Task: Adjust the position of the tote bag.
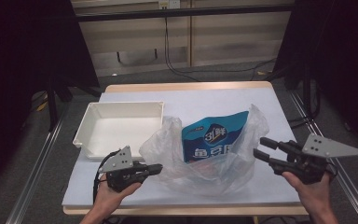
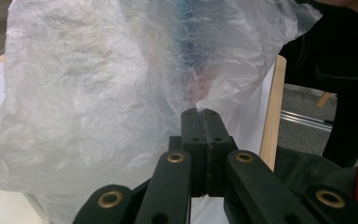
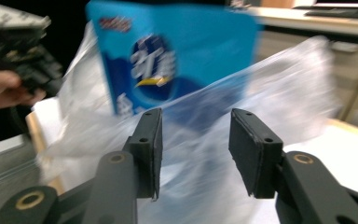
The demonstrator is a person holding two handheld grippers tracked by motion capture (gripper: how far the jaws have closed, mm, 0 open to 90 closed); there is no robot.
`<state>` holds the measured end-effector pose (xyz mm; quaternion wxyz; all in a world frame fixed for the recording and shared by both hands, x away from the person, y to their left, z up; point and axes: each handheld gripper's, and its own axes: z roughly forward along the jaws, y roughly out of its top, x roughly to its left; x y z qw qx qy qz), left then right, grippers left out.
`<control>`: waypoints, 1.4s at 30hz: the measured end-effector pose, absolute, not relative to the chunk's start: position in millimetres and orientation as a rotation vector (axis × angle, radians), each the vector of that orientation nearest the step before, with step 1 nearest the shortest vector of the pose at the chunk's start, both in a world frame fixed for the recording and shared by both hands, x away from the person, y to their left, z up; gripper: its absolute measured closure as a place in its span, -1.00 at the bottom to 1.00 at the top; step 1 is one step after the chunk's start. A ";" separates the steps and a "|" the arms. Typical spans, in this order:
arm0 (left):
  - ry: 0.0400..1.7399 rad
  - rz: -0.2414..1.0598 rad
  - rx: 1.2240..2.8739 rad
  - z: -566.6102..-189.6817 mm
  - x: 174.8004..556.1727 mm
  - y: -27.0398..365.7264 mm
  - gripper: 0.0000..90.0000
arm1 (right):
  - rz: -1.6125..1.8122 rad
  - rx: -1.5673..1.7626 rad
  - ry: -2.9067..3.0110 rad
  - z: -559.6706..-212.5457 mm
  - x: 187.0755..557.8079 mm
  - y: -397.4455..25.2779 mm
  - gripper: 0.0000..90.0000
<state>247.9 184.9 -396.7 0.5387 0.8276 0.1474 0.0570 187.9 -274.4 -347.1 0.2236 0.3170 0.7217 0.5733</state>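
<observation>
**Inspector:** At this check, your left gripper (image 1: pixel 154 169) sat at 7 o'clock on the table, its jaws pressed together. In the left gripper view they met at the plastic bag (image 2: pixel 93 93), though whether film was pinched between them I could not tell.

**Operator:** And my right?

**Inspector:** Your right gripper (image 1: pixel 262 148) stood at 4 o'clock with its jaws apart and nothing between them. The bag's right edge lay toward 9 o'clock from it, near but not touching. In my judgement that gap was what the next move turned on.

**Operator:** Where was the pouch?

**Inspector:** The blue snack pouch (image 1: pixel 214 135) stood in the bag at table centre, its long axis running roughly 6 to 12 o'clock, leaning slightly toward 1. Both grippers were about equally near it.

**Operator:** Materials?

**Inspector:** The bag was thin, crinkled, translucent film, slack and shapeless. The pouch was glossy, flat and printed. 1 rigid white tray (image 1: pixel 93 112) lay at 10 o'clock, empty.
</observation>
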 end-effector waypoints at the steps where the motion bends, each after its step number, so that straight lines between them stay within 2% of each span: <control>1: 0.343 0.133 1.966 -396.9 248.5 185.3 0.99 | 1.579 0.889 1.975 -343.6 189.7 -278.1 0.16; 6: 0.345 0.131 1.971 -398.3 250.0 186.1 0.95 | 1.593 0.928 1.923 -332.7 204.6 -291.6 0.01; 9: 0.343 0.127 1.963 -398.6 250.7 186.4 0.93 | 1.571 0.974 1.912 -326.3 223.8 -291.6 -0.17; 15: 0.340 0.131 1.960 -397.3 250.2 187.8 0.83 | 1.571 0.996 1.940 -329.0 243.4 -286.1 -0.19; 16: 0.345 0.135 1.953 -396.9 249.9 187.7 0.79 | 1.570 1.011 1.942 -331.0 246.3 -285.4 -0.17; 17: 0.341 0.135 1.947 -395.4 249.8 188.3 0.74 | 1.585 1.033 1.954 -335.6 250.8 -284.5 -0.04; 18: 0.341 0.135 1.947 -395.4 249.8 188.3 0.67 | 1.585 1.033 1.954 -335.6 250.8 -284.5 -0.04; 19: 0.349 0.150 1.941 -392.1 249.4 189.1 0.57 | 1.623 1.012 1.962 -340.1 251.8 -284.2 0.26; 20: 0.349 0.150 1.941 -392.1 249.4 189.1 0.51 | 1.623 1.012 1.962 -340.1 251.8 -284.2 0.26; 21: 0.343 0.143 1.929 -389.7 249.3 189.5 0.40 | 1.647 1.002 1.964 -341.8 251.0 -283.6 0.58; 23: 0.347 0.156 1.903 -384.1 248.0 190.0 0.22 | 1.660 0.985 1.956 -342.0 250.0 -283.8 0.83; 24: 0.347 0.156 1.903 -384.1 248.0 190.0 0.16 | 1.660 0.985 1.956 -342.0 250.0 -283.8 0.83; 25: 0.341 0.166 1.902 -382.4 247.2 189.8 0.16 | 1.671 0.973 1.960 -341.5 249.8 -284.0 0.92; 28: 0.341 0.183 1.884 -374.2 245.2 192.7 0.03 | 1.678 0.929 1.953 -337.7 245.1 -282.3 0.99; 36: 0.353 0.203 1.833 -357.0 246.5 200.0 -0.09 | 1.692 0.906 1.961 -335.2 241.5 -279.5 1.00; 42: 0.312 0.181 1.809 -335.5 261.3 177.2 -0.26 | 1.697 0.898 1.951 -333.4 240.5 -279.6 1.00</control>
